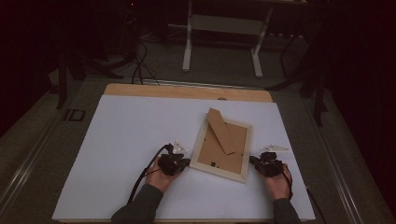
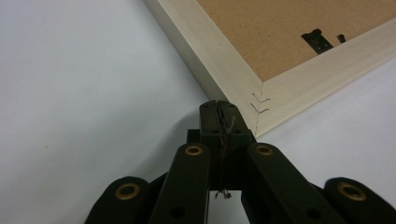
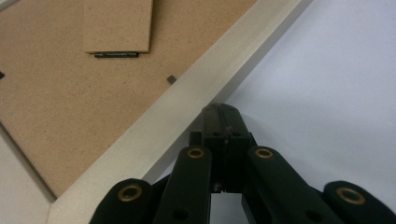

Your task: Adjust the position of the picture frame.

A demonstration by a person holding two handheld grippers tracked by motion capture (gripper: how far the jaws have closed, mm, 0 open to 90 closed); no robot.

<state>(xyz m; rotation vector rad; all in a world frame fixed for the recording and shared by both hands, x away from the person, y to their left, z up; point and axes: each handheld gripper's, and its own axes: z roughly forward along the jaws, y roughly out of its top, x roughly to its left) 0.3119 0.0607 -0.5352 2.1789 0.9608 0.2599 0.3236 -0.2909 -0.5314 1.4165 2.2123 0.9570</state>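
A picture frame [image 1: 198, 154] lies face down on the white table, its pale wooden border around a brown backing board [image 1: 215, 148] with a fold-out stand [image 1: 221, 129]. My left gripper [image 1: 187, 162] is shut with nothing in it, its tip against the frame's near left corner [image 2: 261, 100]. My right gripper [image 1: 252, 160] is shut too, its tip touching the frame's right edge [image 3: 196, 98]. In the left gripper view the closed jaws meet at the stapled corner joint. The right gripper view has the stand's hinge [image 3: 116, 54] on the backing board [image 3: 70, 93].
A white sheet [image 1: 130, 140] covers the table, with a wooden strip [image 1: 187, 92] along its far edge. Beyond the table stand a white desk frame [image 1: 224, 32] and cables on the dark floor. Bare white surface lies left of the frame.
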